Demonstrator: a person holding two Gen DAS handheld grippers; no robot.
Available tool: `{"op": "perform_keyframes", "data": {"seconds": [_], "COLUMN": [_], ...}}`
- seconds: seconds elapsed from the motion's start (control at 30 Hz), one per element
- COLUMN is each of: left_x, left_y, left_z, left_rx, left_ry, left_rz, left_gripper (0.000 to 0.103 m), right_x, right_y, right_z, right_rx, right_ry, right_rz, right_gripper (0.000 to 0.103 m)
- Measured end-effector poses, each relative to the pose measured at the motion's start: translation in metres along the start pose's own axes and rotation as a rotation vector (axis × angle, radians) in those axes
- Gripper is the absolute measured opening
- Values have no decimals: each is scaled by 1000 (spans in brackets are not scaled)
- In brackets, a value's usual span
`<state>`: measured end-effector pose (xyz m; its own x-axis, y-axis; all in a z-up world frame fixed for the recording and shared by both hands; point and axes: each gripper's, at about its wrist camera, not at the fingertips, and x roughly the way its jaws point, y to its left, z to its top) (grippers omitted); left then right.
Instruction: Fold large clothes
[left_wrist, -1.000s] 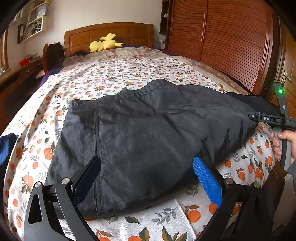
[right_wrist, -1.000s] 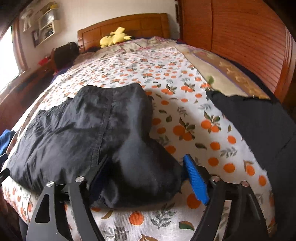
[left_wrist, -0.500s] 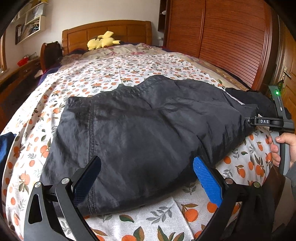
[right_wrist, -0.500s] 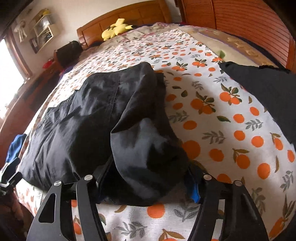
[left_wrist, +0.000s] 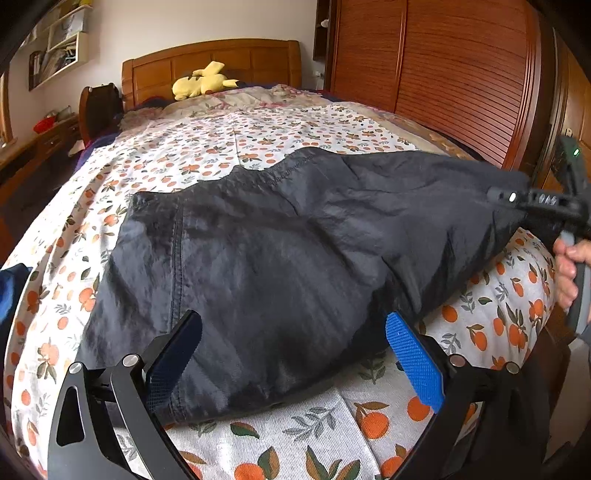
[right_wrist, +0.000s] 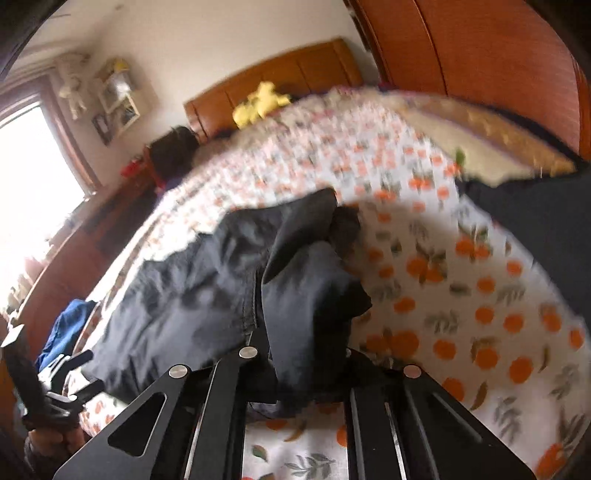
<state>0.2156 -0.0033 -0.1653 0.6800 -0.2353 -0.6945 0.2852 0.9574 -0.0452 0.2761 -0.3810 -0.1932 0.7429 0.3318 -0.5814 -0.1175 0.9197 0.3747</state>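
A bed with an orange-print sheet fills the room, with a wooden headboard and a yellow plush toy at the far end. A dark garment lies spread on the bed, just in front of the left tongs. The left tongs are wide apart and hold nothing; the garment's near edge lies between their tips. The right tongs are squeezed together on a bunched fold of the garment, and that end is lifted off the sheet. A hand holds the right tongs' handle, far to the right of the left tongs. A blue cloth lies left of the garment.
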Motion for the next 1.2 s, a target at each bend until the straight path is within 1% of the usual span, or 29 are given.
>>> {"op": "perform_keyframes", "data": {"seconds": [0.1,0.17,0.23,0.3,0.33,0.4,0.5,0.6,0.77,0.97,1.1,1.2], "left_x": [-7,-13,-17,-22,-24,-26,-21,-14,5,31,47,59], "left_y": [0,1,-1,-5,-8,-14,-26,-42,-70,-104,-119,-124], "left_z": [2,4,6,9,10,12,17,21,28,33,32,28], "left_rx": [-5,-9,-8,-3,-1,3,19,42,67,111,141,154], "left_ry": [-14,-24,-35,-47,-53,-61,-57,-49,-24,13,43,80], "left_rz": [-3,-9,-16,-24,-29,-41,-61,-83,-118,-137,-125,-96], "left_gripper": [100,100,100,100,100,100,100,100,100,100,100,100], "right_x": [-26,-45,-64,-75,-80,-83,-75,-68,-58,-55,-55,-55], "right_y": [8,6,-2,-8,-12,-23,-38,-49,-70,-73,-77,-82], "right_z": [16,27,35,37,36,29,11,-4,-19,-23,-24,-25], "right_rx": [-18,-11,-10,-26,-31,-27,-17,-4,45,42,41,49], "right_ry": [-71,-117,-144,-156,-154,-114,-43,-9,27,34,39,41], "right_rz": [5,-4,-31,-80,-99,-118,-170,-198,-190,-173,-153,-137], "right_gripper": [6,6,6,6,6,6,6,7,8,9,10,11]}}
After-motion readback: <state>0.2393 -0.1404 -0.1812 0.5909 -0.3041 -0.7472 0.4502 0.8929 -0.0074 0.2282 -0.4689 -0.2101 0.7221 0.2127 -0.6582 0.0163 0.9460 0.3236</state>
